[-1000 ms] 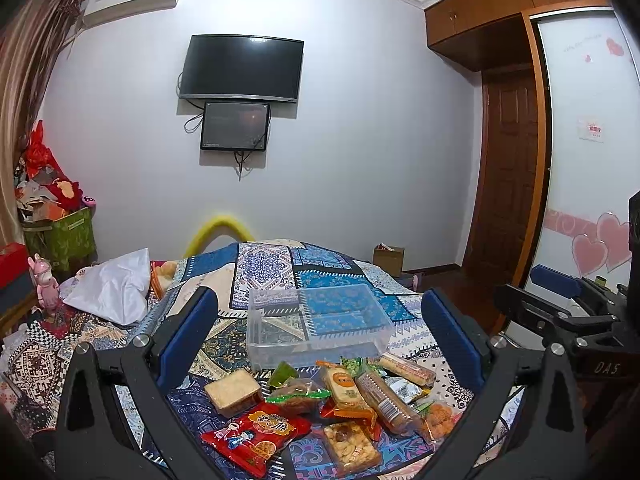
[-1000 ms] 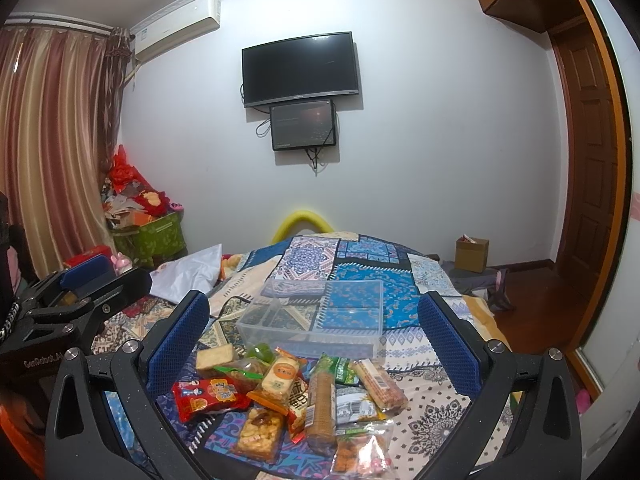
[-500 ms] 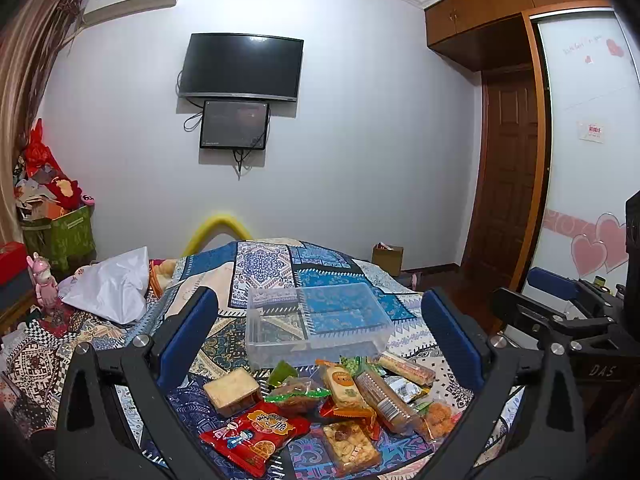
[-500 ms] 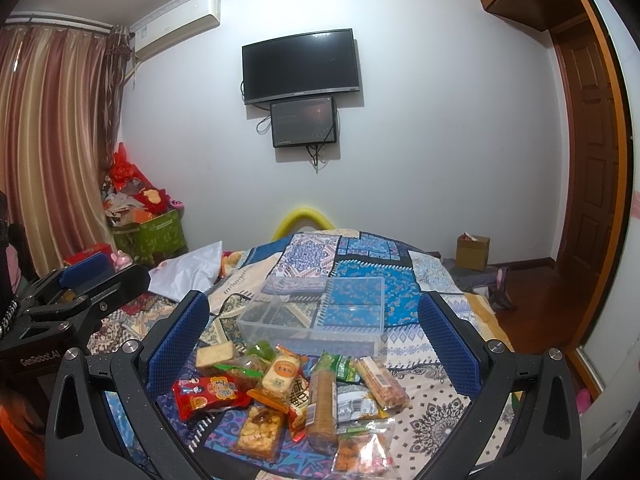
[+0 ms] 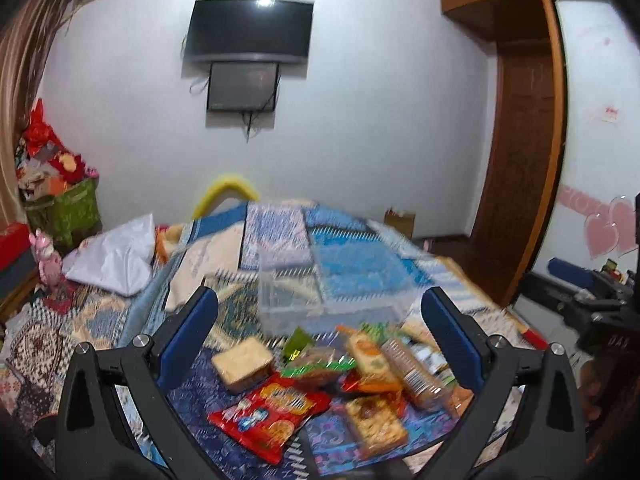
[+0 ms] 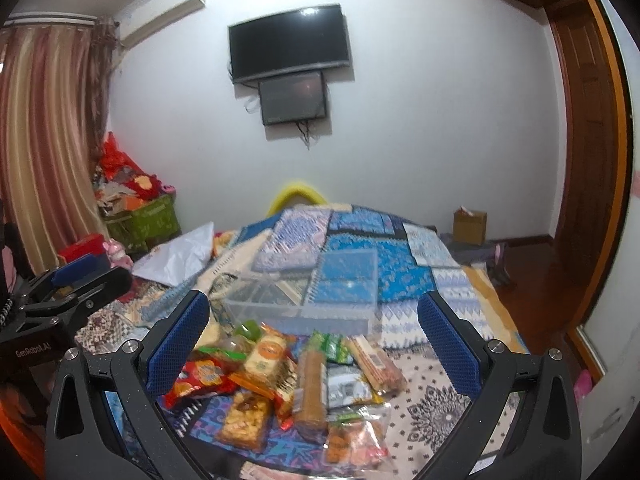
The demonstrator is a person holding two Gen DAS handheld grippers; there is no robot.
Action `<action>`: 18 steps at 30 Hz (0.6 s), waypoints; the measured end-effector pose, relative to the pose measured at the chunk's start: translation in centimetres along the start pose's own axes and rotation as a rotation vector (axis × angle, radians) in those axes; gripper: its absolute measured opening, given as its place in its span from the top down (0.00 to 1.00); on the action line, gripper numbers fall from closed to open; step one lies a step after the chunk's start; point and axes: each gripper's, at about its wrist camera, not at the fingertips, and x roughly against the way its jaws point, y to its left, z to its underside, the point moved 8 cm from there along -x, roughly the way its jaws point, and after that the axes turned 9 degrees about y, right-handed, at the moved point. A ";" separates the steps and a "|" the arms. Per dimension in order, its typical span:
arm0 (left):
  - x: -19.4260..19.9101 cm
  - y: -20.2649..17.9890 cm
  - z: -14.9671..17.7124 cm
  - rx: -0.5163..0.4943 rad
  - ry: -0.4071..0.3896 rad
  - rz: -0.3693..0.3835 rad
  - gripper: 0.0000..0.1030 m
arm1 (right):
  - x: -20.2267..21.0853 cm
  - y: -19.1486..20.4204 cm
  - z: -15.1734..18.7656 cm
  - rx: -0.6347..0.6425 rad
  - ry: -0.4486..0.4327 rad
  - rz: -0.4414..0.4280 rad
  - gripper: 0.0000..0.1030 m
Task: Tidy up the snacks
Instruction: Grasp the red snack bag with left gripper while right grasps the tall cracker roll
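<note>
On the bed [image 6: 436,280], spread over a patterned blue patchwork cover, a heap of snacks [image 6: 288,380] lies just in front of a clear plastic storage box [image 6: 308,300], which sits a little farther up the bed and appears to hold nothing. At the left edge of the heap is a red packet [image 5: 268,412] printed with round crackers, and beside it a pale, square wrapped cake [image 5: 242,364]; a yellow-orange wrapped bar [image 6: 266,356] lies on top near the middle, with a long brown biscuit sleeve [image 6: 310,388] next to it and a second, slimmer sleeve [image 6: 376,364] angled off to the right. Nearest the cameras are a clear packet of nut brittle [image 6: 244,416] and a clear bag of small orange pieces [image 6: 354,432]. Several green wrappers show between the packets, too jumbled to tell apart. The left hand-held gripper [image 5: 320,340] hangs above the near left side of the heap with its blue-padded fingers spread wide and nothing between them; the left wrist view is blurred. The right hand-held gripper [image 6: 314,340] hangs over the near right side, its fingers likewise wide apart and empty. Each tool shows at the edge of the other's view. Left of the box a crumpled white bag [image 5: 116,260] rests on the cover. Beyond the bed, a television [image 6: 290,50] hangs on the white wall with a smaller screen [image 6: 294,98] under it, and a cardboard box [image 6: 470,226] stands on the floor by the wooden door [image 6: 588,128].
</note>
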 end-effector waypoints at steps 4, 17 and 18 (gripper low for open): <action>-2.8 1.9 2.1 0.023 0.093 -0.029 0.00 | -2.1 -1.5 1.3 -0.033 0.079 0.002 0.00; -9.8 5.1 8.9 0.080 0.362 -0.017 0.17 | -8.2 -2.6 6.0 -0.055 0.333 -0.031 0.21; -10.4 5.2 9.3 0.077 0.382 -0.014 0.17 | -8.5 -2.5 6.2 -0.053 0.343 -0.034 0.22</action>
